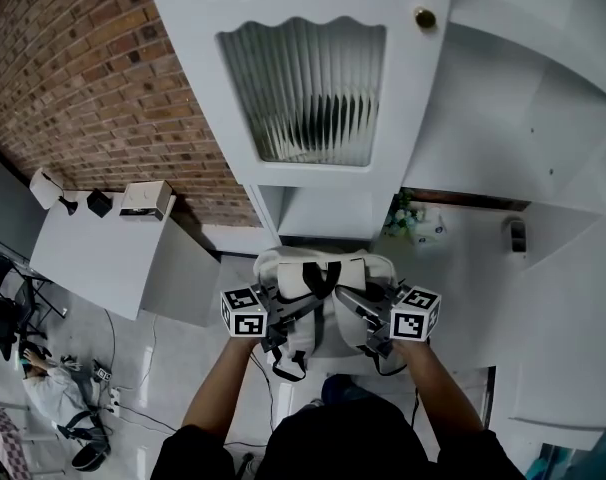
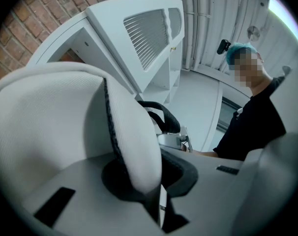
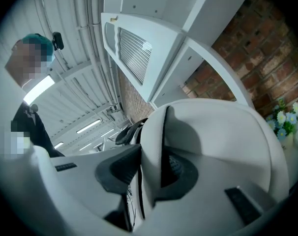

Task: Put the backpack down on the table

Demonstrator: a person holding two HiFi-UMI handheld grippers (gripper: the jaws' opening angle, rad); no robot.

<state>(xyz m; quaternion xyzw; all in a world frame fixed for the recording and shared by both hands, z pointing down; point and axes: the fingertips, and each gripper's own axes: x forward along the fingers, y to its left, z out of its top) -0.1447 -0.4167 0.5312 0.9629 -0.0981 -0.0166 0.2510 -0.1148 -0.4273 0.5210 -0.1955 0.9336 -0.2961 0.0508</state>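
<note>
The backpack [image 1: 288, 268], white with a black carry loop [image 1: 321, 278] at its top, hangs upright between the person's two hands, right in front of the tall white cabinet [image 1: 303, 28] and just beside the pale counter [image 1: 473, 268] that runs off to the right, where a small bunch of flowers [image 1: 408, 223] stands against the wall. It is carried by its shoulder straps, one to each side, which I take to be the reason it stays level and face-out instead of swinging. The left tool [image 2: 151, 181] is pinched tight on the left strap [image 2: 132, 132], the padding bulging over its pads, so that side plainly bears weight. The right tool [image 3: 149, 173] has the right strap [image 3: 151, 141] between its jaws, but they stand somewhat spread: one pad lies against the webbing while the other seems to show a sliver of shadow. To my eye that looks like a grip being let go on one side while the other steadies the load. Whether the bag's base already rests on the counter I cannot tell from above; the hands and straps cover it.
</note>
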